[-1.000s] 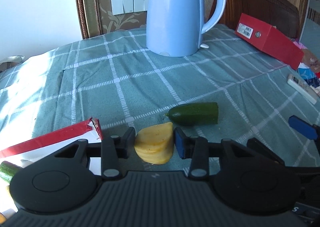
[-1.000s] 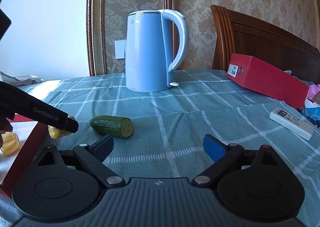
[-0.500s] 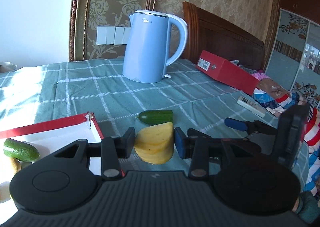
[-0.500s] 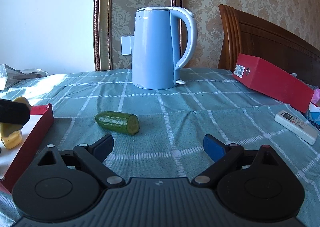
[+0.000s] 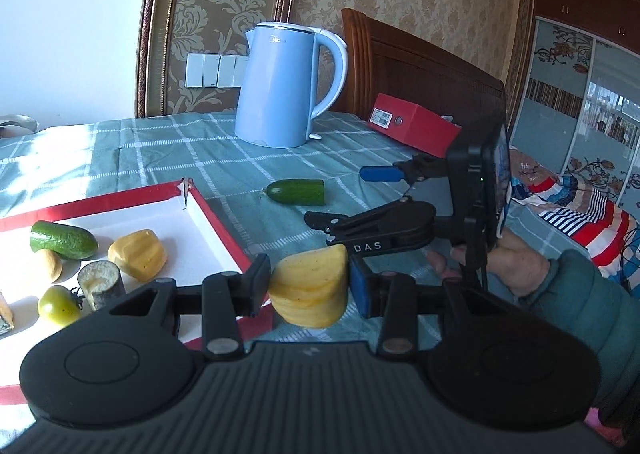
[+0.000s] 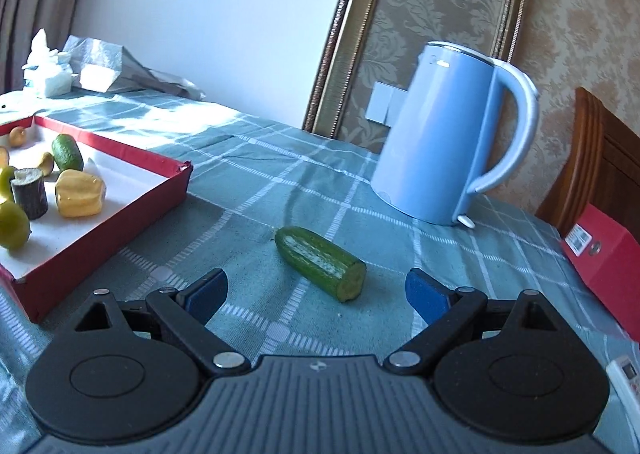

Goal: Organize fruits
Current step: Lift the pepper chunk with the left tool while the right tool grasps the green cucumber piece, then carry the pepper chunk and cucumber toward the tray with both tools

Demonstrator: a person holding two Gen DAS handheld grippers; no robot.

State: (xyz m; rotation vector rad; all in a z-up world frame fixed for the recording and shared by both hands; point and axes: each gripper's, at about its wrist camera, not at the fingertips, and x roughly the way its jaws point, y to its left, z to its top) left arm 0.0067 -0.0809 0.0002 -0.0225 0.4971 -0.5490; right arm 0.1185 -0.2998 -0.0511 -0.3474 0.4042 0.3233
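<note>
My left gripper (image 5: pixel 308 286) is shut on a yellow fruit piece (image 5: pixel 310 288) and holds it above the near right corner of the red-rimmed white tray (image 5: pixel 218 222). The tray holds several fruits: a green cucumber piece (image 5: pixel 64 240), a yellow piece (image 5: pixel 138 254), a green tomato (image 5: pixel 59 305). A cut cucumber half (image 6: pixel 322 263) lies on the green checked cloth, just ahead of my open, empty right gripper (image 6: pixel 316 294). It also shows in the left wrist view (image 5: pixel 297 192), beyond the right gripper (image 5: pixel 360 198).
A blue kettle (image 6: pixel 448 134) stands behind the cucumber half. A red box (image 6: pixel 608 270) lies at the right, with a white remote (image 6: pixel 624 374) near it. Crumpled paper and tissues (image 6: pixel 80 70) sit at the far left. The tray (image 6: pixel 120 198) lies left of my right gripper.
My left gripper has lifted and swung left with the yellow piece, so the tray and its fruits come into view. My right gripper has moved closer to the cucumber half and stays open.
</note>
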